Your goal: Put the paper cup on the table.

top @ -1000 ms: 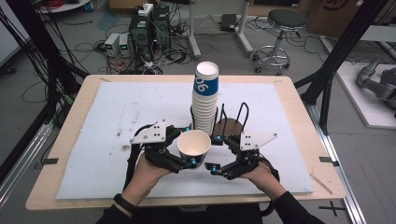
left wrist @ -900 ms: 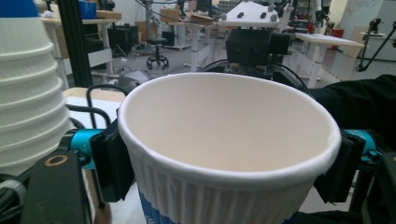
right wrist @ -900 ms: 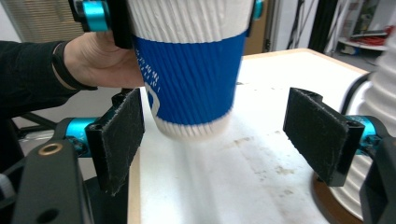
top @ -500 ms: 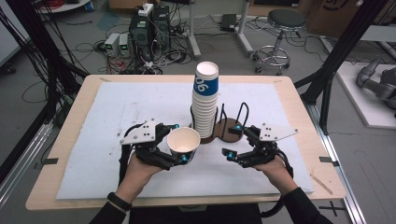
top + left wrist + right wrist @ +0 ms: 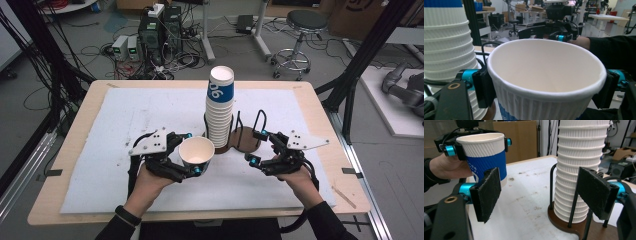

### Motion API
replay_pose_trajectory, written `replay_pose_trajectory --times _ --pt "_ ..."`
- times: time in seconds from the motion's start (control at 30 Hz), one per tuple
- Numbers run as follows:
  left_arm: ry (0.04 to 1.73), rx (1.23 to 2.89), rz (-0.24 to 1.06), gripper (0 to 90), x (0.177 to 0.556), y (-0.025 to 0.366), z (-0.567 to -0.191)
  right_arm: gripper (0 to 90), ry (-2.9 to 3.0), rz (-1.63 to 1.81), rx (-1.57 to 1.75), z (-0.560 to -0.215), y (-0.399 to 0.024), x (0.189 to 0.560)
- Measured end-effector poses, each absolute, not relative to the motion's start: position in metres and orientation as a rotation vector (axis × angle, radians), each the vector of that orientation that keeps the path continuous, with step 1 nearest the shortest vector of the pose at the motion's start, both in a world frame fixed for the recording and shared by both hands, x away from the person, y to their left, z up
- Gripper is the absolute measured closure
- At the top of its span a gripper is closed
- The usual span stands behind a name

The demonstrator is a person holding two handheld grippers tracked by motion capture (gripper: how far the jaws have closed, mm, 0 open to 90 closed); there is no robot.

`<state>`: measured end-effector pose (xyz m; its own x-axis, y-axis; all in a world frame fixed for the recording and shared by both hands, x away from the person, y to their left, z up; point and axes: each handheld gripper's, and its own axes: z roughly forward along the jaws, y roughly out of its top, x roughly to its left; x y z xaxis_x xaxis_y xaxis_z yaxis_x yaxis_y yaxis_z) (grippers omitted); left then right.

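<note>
While the left gripper (image 5: pixel 192 154) squeezes one paper cup (image 5: pixel 196 151) by its sides and holds it up off the table, the right gripper (image 5: pixel 260 146) has let go. A second ago both grippers were close around the cup; now the right one has slid away toward 3 o'clock, and its jaws stand apart with nothing between them. The cup has gone a little toward 9 o'clock with the left hand. It sits upright and empty, at about 8 o'clock from the tall stack of cups (image 5: pixel 220 107). That stack stands in a brown holder (image 5: pixel 245 142) with thin black posts, in the middle of the white mat (image 5: pixel 100 150). In the right gripper view the cup (image 5: pixel 485 155) shows its blue band, with the stack (image 5: pixel 579 170) just beside the open jaws. I think this means one cup is now pulled free from the stack, so the next job is likely to put it down somewhere on the mat
</note>
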<state>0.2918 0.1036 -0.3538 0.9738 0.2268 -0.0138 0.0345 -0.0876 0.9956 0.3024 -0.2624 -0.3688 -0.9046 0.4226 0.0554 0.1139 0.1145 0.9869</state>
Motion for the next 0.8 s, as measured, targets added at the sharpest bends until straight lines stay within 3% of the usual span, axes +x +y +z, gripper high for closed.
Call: replay_pose_trajectory --times 0.8 --pt "0.214 1.641 0.169 22.0 0.288 0.102 -0.342 21.0 2.158 1.775 0.59 -0.37 -0.274 0.304"
